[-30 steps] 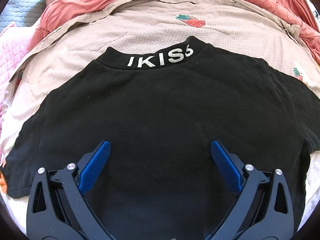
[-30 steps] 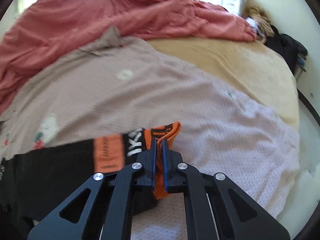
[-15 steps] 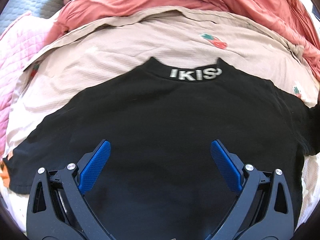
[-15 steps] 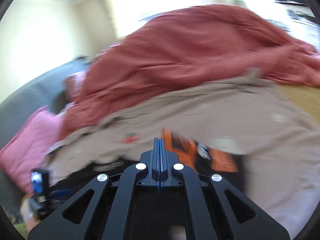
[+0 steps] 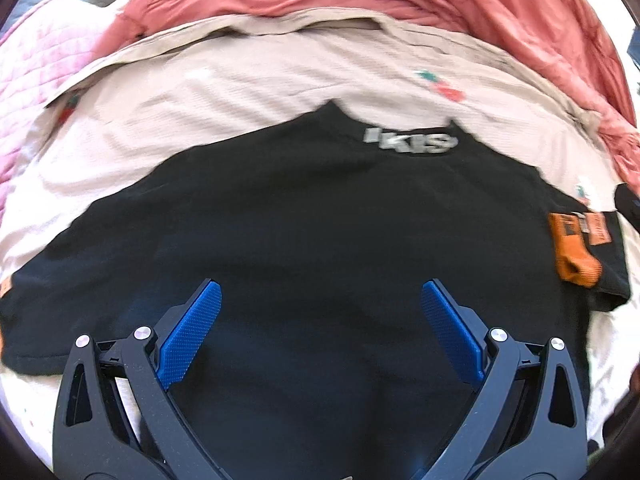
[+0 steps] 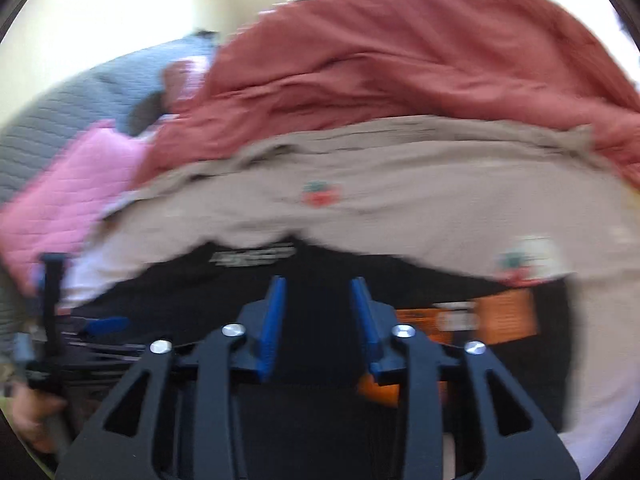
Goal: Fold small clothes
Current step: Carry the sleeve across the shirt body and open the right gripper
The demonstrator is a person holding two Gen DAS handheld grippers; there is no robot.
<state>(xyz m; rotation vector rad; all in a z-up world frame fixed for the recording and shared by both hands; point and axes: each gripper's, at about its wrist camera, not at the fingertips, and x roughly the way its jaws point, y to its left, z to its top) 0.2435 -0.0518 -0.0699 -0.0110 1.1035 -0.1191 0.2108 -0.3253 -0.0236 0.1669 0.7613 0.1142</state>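
Right sleeve folded in on the black shirt; both grippers empty above it.

The black T-shirt (image 5: 304,216) lies flat, back up, on the beige sheet (image 5: 248,80), its collar lettering ahead of the left gripper (image 5: 320,316), whose jaws are spread wide over the body cloth with nothing between them. The orange-cuffed right sleeve (image 5: 576,252) is turned in onto the body, off to the right of those jaws. The right gripper (image 6: 318,312) has its jaws parted and holds nothing; the orange cuff (image 6: 504,312) sits just right of its right jaw. By my reading, 1 of 2 sleeve folds is done. The next move likely calls for the left gripper to reach the left sleeve (image 5: 36,300), beyond its left jaw, pinch the cuff and carry it inward without dragging the body cloth.
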